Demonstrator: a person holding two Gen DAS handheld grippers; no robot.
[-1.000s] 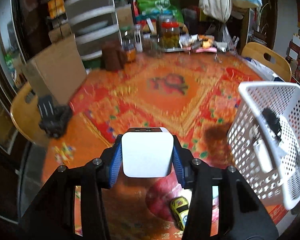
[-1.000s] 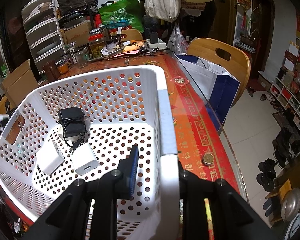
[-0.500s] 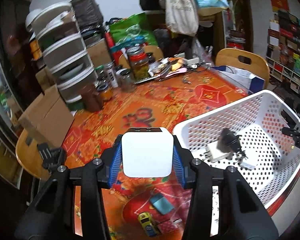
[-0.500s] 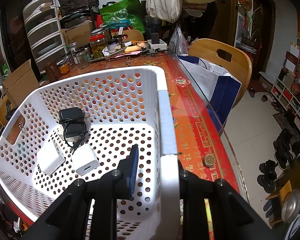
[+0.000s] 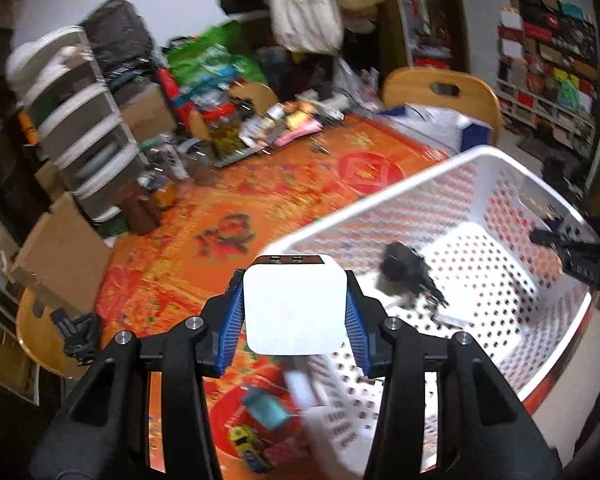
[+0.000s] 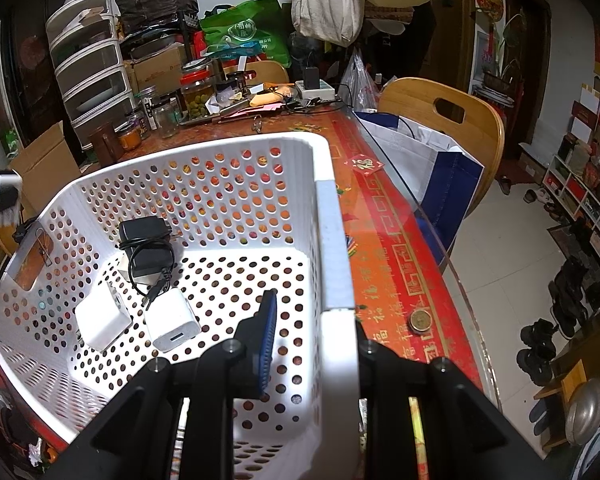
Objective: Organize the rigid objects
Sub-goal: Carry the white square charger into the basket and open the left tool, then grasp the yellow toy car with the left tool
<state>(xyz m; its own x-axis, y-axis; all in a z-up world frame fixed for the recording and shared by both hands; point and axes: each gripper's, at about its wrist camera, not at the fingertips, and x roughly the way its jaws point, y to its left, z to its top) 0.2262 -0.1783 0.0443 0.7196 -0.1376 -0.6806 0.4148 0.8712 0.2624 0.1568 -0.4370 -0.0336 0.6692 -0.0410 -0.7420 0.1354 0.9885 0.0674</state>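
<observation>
My left gripper is shut on a white square charger with ports on its top edge, held over the near-left rim of the white perforated basket. My right gripper is shut on the basket's right wall, with its blue pad inside. In the basket lie a black adapter with its cable and two white chargers. A yellow toy car and a teal item lie on the orange tablecloth below my left gripper.
Jars, clutter and plastic drawers crowd the table's far side. A cardboard box stands at the left. A wooden chair with a white-and-blue bag stands at the right. A coin lies near the glass table edge.
My left gripper has carried the white charger to the right and a little up, from over the tablecloth to the basket's rim. The right gripper and basket have stayed put.
</observation>
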